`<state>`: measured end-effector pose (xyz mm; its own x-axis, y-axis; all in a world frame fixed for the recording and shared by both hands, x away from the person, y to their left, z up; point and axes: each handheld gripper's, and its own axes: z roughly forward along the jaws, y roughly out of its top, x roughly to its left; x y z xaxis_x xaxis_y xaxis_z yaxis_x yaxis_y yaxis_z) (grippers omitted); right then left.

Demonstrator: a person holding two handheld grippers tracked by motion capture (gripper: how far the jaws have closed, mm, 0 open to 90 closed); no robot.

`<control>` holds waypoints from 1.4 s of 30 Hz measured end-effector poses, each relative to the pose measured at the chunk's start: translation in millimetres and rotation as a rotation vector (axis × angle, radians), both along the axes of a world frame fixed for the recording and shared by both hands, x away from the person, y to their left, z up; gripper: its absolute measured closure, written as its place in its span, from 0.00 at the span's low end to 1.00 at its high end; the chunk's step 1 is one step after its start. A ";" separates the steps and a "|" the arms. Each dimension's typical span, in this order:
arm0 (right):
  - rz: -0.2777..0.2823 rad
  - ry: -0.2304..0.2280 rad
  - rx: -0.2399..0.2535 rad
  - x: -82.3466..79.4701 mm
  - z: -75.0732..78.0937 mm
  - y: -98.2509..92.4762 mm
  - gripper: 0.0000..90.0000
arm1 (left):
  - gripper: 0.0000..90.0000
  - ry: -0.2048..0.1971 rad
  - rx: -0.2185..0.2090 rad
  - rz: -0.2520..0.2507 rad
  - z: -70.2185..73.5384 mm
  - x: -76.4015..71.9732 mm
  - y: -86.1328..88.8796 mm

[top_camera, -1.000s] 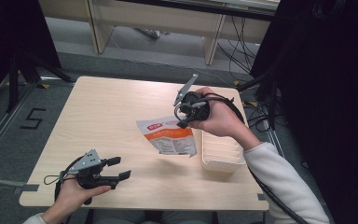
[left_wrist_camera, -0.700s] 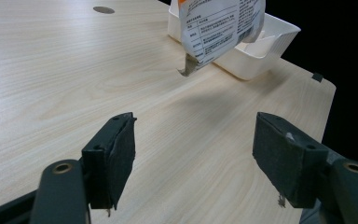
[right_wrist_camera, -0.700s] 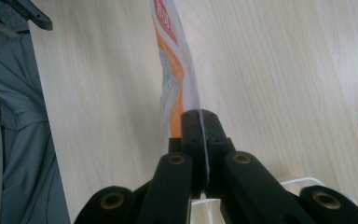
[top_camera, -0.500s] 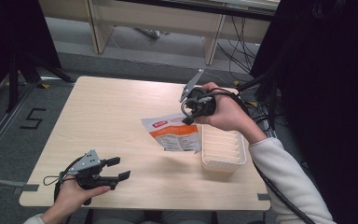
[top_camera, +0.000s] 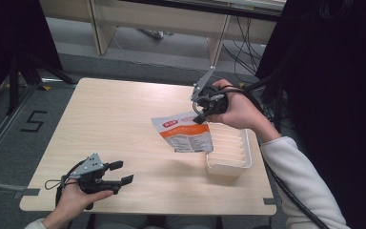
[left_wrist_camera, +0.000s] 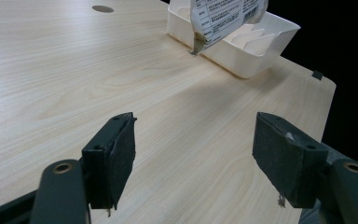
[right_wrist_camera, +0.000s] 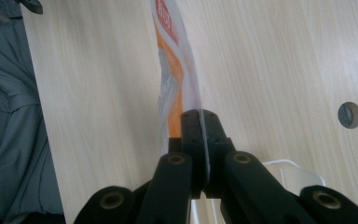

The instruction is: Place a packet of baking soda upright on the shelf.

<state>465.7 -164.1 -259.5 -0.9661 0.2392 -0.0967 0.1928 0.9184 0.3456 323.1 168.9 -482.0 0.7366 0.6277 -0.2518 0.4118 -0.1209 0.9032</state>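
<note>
Jaws of the right gripper (top_camera: 201, 116) are clamped on the edge of an orange-and-white pouch (top_camera: 185, 133); in the right gripper view the pouch (right_wrist_camera: 175, 79) runs edge-on out from between the closed black jaws, red and orange print on its left face; the right hand (top_camera: 233, 109) holds this gripper up above the far right part of the wooden table (top_camera: 119, 124), and the pouch hangs clear of the surface, its lower right part over the left end of a white ribbed tray (top_camera: 231, 152); the tray sits near the table's right edge; in the left gripper view the pouch's printed back (left_wrist_camera: 223, 18) hangs in front of the tray (left_wrist_camera: 261, 51), its bottom corner beside the tray's near wall; whether it touches the wall cannot be told; a round hole (right_wrist_camera: 349, 115) in the tabletop lies beside the tray; the left gripper (top_camera: 119, 172) rests at the near left of the table in the left hand (top_camera: 74, 202), its jaws spread wide with nothing between them, well apart from the pouch.
</note>
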 end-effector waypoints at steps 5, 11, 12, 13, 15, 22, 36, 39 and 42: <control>-0.010 -0.007 -0.009 -0.1 2.6 -3.6 1.00 | 0.33 0.003 0.009 -0.002 -0.3 -0.1 -0.2; 0.016 -0.024 -0.013 1.7 2.6 -8.7 1.00 | 0.33 0.006 0.010 -0.004 -1.4 1.0 0.1; 0.018 -0.031 -0.022 2.4 2.9 -9.5 1.00 | 0.33 0.004 0.011 -0.003 -1.4 1.1 0.3; -0.002 -0.021 -0.022 1.9 2.7 -10.3 1.00 | 0.33 0.006 0.009 -0.002 -1.4 1.2 0.2; 0.018 -0.016 -0.021 4.8 2.9 -11.5 1.00 | 0.33 0.005 0.012 -0.005 -1.6 1.7 0.3; 0.001 -0.016 -0.032 7.0 7.0 -18.2 1.00 | 0.33 0.003 0.015 -0.005 -1.4 1.3 0.4; 0.002 -0.018 -0.068 7.5 11.3 -39.7 1.00 | 0.33 0.001 0.019 -0.007 -1.6 1.6 0.1; -0.004 -0.007 -0.061 6.8 11.3 -41.9 1.00 | 0.33 0.004 0.019 -0.002 -1.7 1.6 0.3; -0.002 -0.009 -0.063 6.8 13.2 -44.8 1.00 | 0.33 0.006 0.018 0.000 -1.7 1.6 0.4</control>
<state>472.5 -208.9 -246.3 -0.9646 0.2345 -0.1208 0.1920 0.9380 0.2885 324.7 169.3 -483.7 0.7353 0.6321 -0.2445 0.4168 -0.1372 0.8986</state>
